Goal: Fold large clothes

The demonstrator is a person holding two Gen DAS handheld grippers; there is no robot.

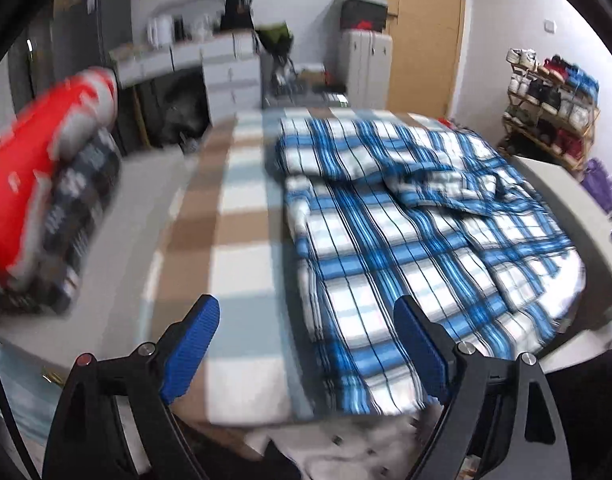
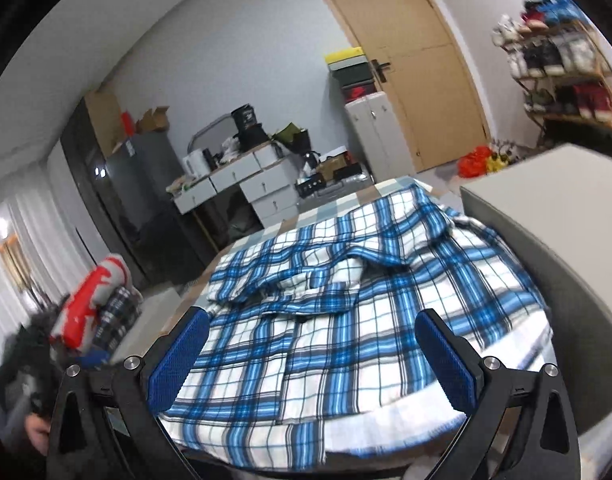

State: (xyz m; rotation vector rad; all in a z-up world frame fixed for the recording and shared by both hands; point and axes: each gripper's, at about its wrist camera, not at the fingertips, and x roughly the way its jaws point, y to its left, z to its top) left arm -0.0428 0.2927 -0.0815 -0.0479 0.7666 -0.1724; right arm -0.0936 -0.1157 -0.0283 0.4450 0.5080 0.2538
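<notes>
A blue and white plaid shirt (image 1: 406,216) lies partly folded on a table with a brown, white and pale blue checked cloth (image 1: 241,208). My left gripper (image 1: 306,312) hovers over the near edge, jaws wide apart, nothing between the blue pads; its right pad (image 1: 422,352) is above the shirt's near left hem. In the right wrist view the same shirt (image 2: 346,320) fills the middle, one sleeve folded across it. My right gripper (image 2: 312,332) stands open above the shirt's near part with nothing gripped.
A stack of folded clothes with a red and white one on top (image 1: 45,184) sits at the left. A grey box or cabinet (image 2: 546,216) borders the table's right side. Behind are a desk with drawers (image 2: 241,184), a wooden door (image 2: 410,60) and a shoe rack (image 1: 550,108).
</notes>
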